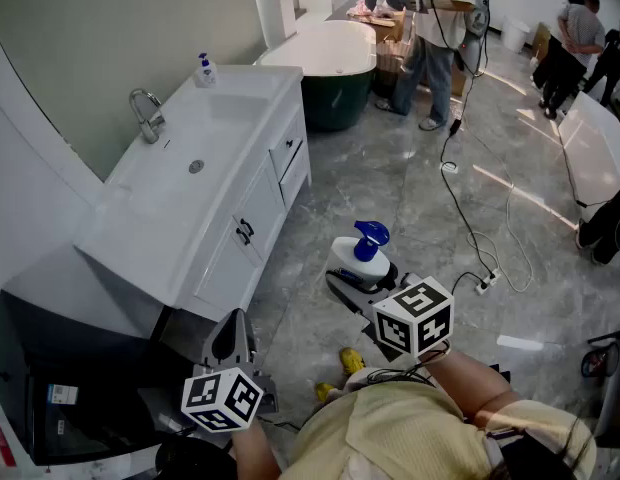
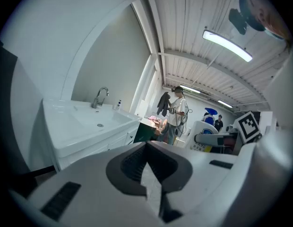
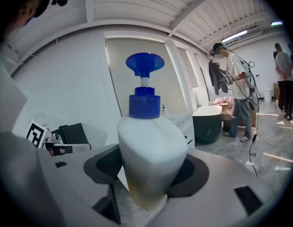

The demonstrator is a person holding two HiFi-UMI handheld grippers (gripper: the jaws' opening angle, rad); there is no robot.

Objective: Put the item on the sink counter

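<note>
A white pump bottle (image 1: 358, 255) with a blue pump head stands upright between the jaws of my right gripper (image 1: 356, 280), which is shut on its body (image 3: 151, 150) above the grey floor. The bottle fills the middle of the right gripper view, with both dark pads (image 3: 105, 167) against its sides. To the left, my left gripper (image 1: 231, 336) is shut and holds nothing; its jaws meet at the tip (image 2: 149, 174). The white sink counter (image 1: 245, 108) with a chrome faucet (image 1: 145, 115) runs along the wall, left of and beyond both grippers.
A small soap dispenser (image 1: 204, 70) stands at the counter's far corner. A dark-sided bathtub (image 1: 325, 53) lies beyond it. A person (image 1: 435, 28) stands at the back, others at the far right. Cables (image 1: 470, 218) trail over the floor. A black box (image 1: 60, 388) sits at lower left.
</note>
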